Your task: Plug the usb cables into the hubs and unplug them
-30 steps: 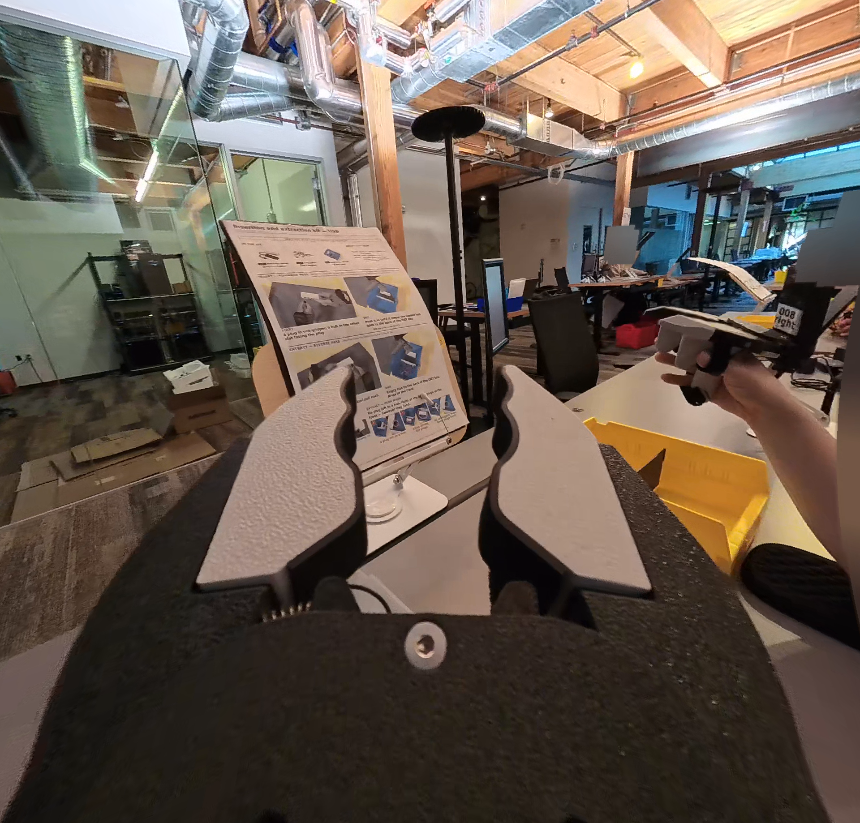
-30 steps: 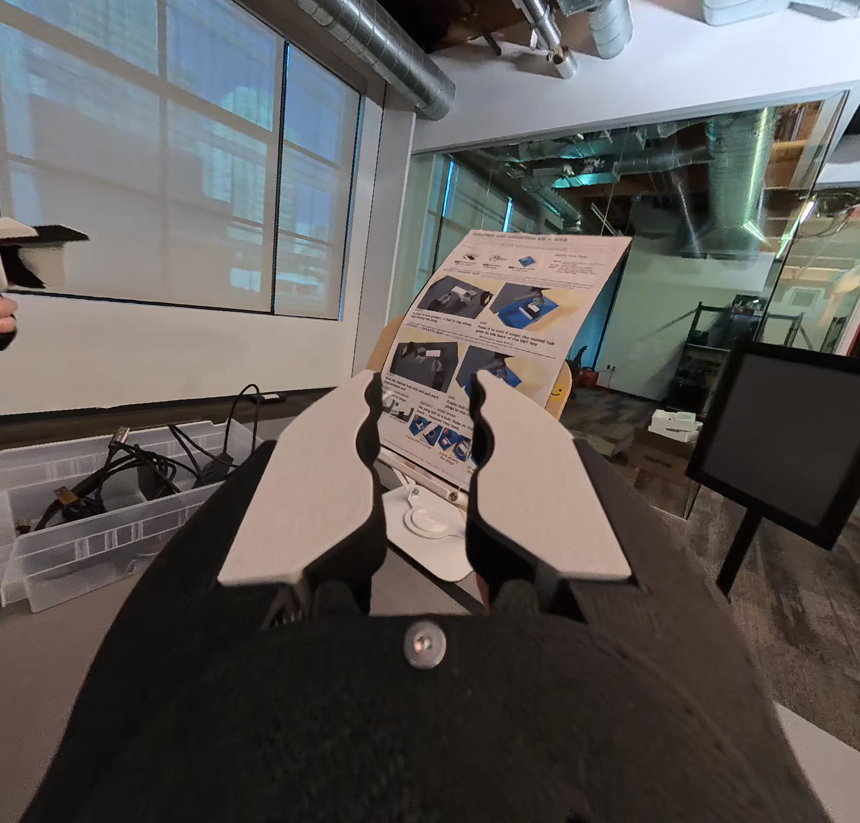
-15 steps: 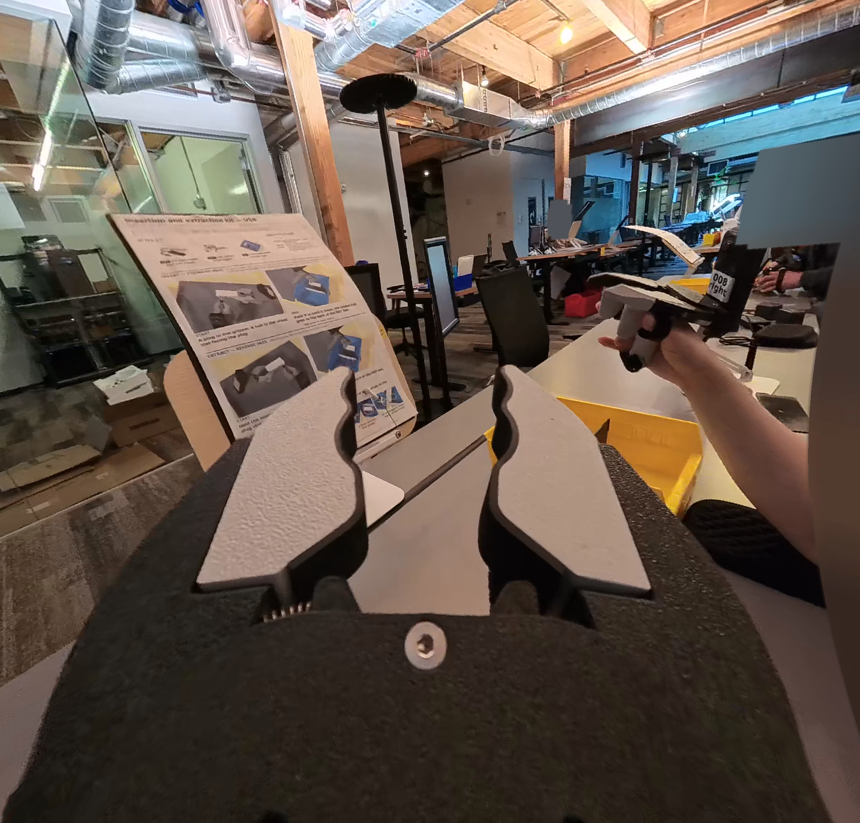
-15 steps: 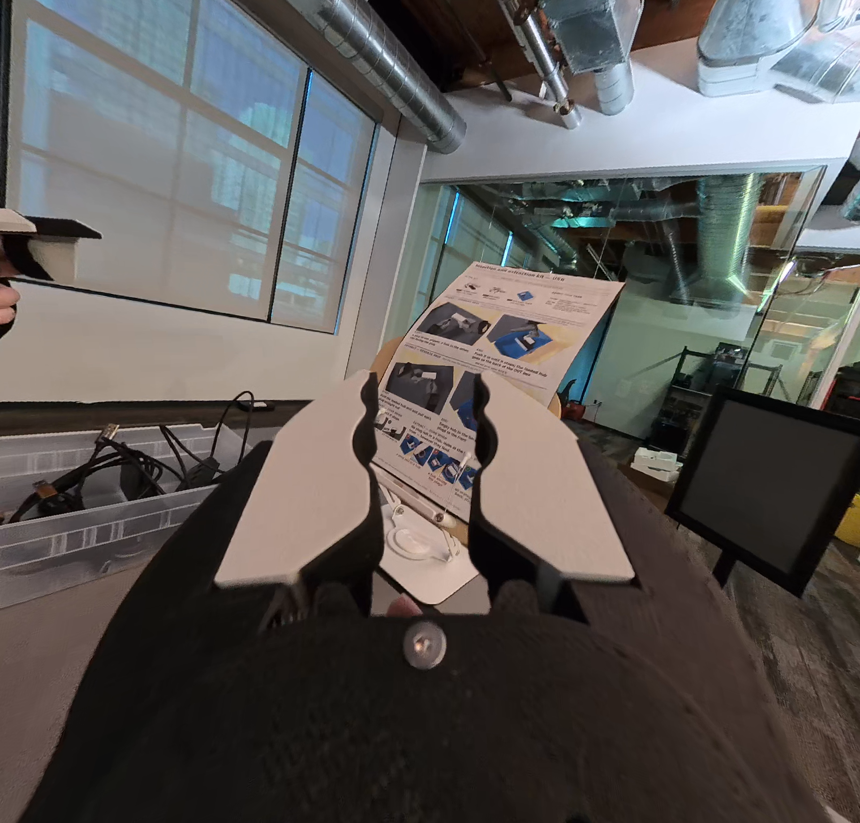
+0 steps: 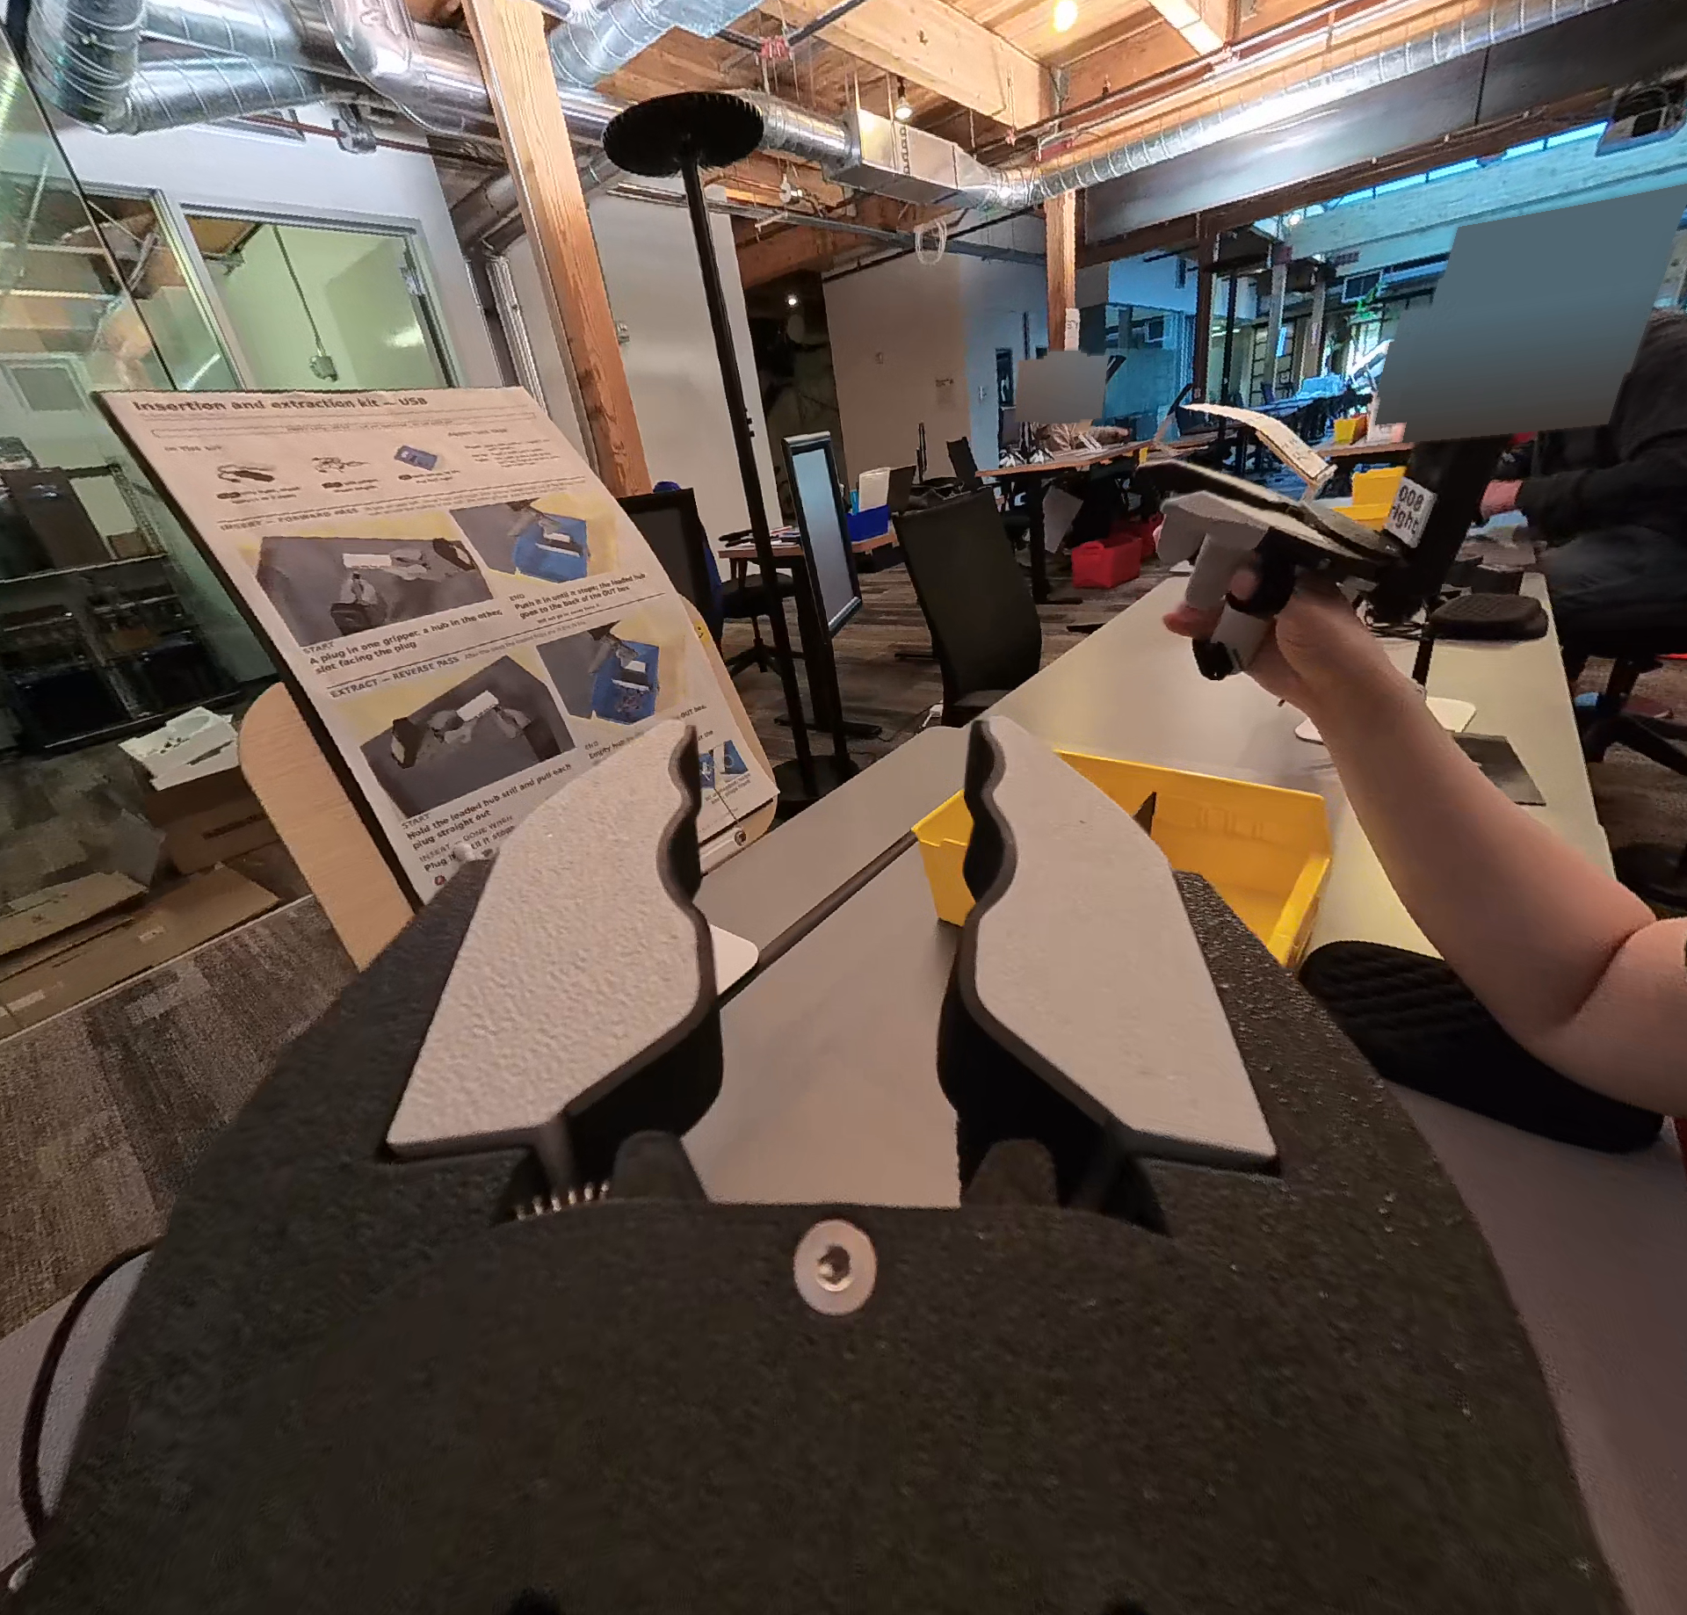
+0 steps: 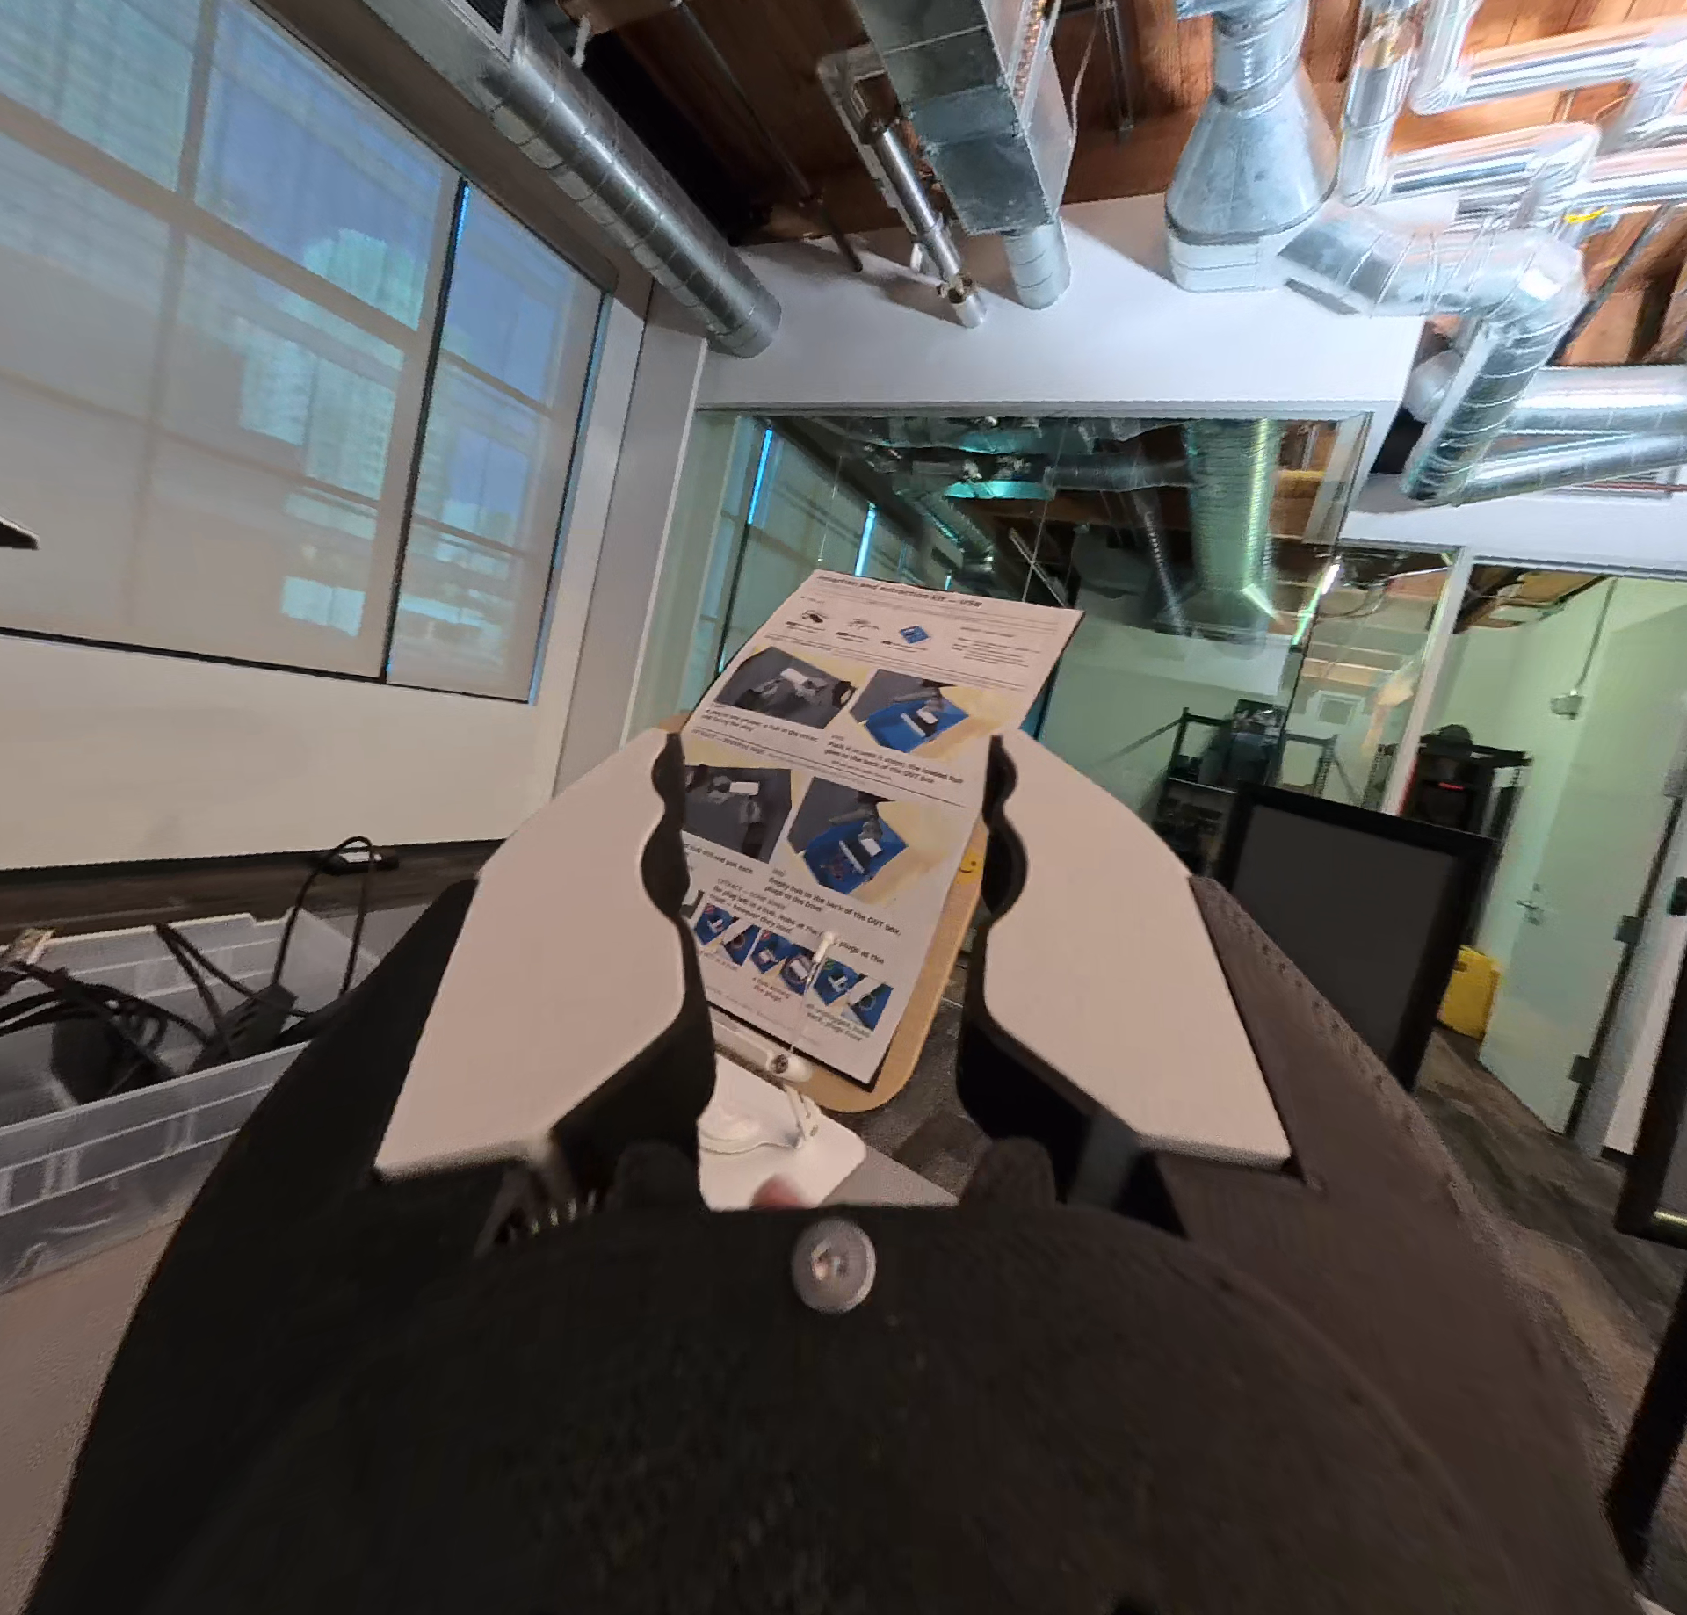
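Left gripper (image 5: 831,804): fingers spread wide, nothing between them; held above the grey bench (image 5: 822,1051), aimed past a yellow bin (image 5: 1214,841)

Right gripper (image 6: 826,827): fingers likewise spread, empty; raised well clear of the bench, pointing at the instruction sheet (image 6: 876,804) propped on its wooden stand. Also seen in the left wrist view, held aloft in the person's right hand (image 5: 1305,649)

USB cables (image 6: 164,1014): a tangle of black leads lying in a clear plastic tub (image 6: 110,1142) at the left of the right wrist view, near the wall. Only part of the tub shows; individual plugs are too small to sort out. No hub can be made out in either view

Handling, as a judgement: cables light and limp, so a hold on the cord gives no control over the plug end; best taken by the moulded plug body, gripped across its flat faces, metal tip left clear. Tangled leads may drag neighbours out with them. A hub would be light, rigid and smooth-cased, likely to slide under insertion force; take it across its long sides, ports unobstructed

Status: neither gripper near the tub; no cable taken up yet
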Tool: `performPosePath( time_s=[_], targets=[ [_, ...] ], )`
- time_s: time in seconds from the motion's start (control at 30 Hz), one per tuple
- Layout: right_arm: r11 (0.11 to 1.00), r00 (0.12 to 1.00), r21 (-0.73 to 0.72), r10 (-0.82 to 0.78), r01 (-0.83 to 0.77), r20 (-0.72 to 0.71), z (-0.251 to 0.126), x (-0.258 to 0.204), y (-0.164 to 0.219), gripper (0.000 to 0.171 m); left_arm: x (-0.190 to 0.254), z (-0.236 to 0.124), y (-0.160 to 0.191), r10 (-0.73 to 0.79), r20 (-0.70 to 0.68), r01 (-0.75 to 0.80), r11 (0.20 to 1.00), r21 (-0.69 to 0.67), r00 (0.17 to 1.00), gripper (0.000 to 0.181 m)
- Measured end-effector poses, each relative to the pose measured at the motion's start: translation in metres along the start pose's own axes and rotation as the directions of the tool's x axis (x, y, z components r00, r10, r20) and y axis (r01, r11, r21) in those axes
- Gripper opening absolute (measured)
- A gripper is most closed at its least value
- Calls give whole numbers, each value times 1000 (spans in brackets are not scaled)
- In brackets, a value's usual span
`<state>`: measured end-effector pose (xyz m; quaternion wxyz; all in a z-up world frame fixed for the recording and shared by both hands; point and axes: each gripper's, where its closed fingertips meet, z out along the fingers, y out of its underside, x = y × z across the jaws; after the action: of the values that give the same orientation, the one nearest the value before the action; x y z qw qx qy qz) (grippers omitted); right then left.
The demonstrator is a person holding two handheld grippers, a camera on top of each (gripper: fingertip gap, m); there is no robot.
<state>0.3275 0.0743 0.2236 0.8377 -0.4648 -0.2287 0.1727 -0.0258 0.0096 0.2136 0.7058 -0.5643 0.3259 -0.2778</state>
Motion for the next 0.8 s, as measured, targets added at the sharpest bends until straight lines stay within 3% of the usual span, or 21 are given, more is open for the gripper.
performPosePath(
  time_s=[0.07,0.2,0.3,0.43,0.57,0.8],
  targets=[
    [999,999,3,37,-37,36,0,-6,-1,58,0,2,3,10,2,-10,1000,-19,1000,55],
    [992,985,31,113,-118,132,0,-20,-7,28,-3,6,10,14,25,-13,998,-55,1000,55],
    [994,976,40,92,-102,198,-1,-32,-6,14,-3,5,9,26,36,-24,998,-61,999,55],
    [1000,976,-11,11,-9,220,7,-43,7,13,-3,-2,12,47,53,-41,994,-101,998,55],
    [999,964,-13,43,-41,263,11,-54,11,15,-9,-12,19,77,114,-57,984,-171,990,56],
    [993,930,-37,116,-110,349,14,-68,17,19,-30,-39,61,172,222,-55,891,-450,960,54]
  ],
)
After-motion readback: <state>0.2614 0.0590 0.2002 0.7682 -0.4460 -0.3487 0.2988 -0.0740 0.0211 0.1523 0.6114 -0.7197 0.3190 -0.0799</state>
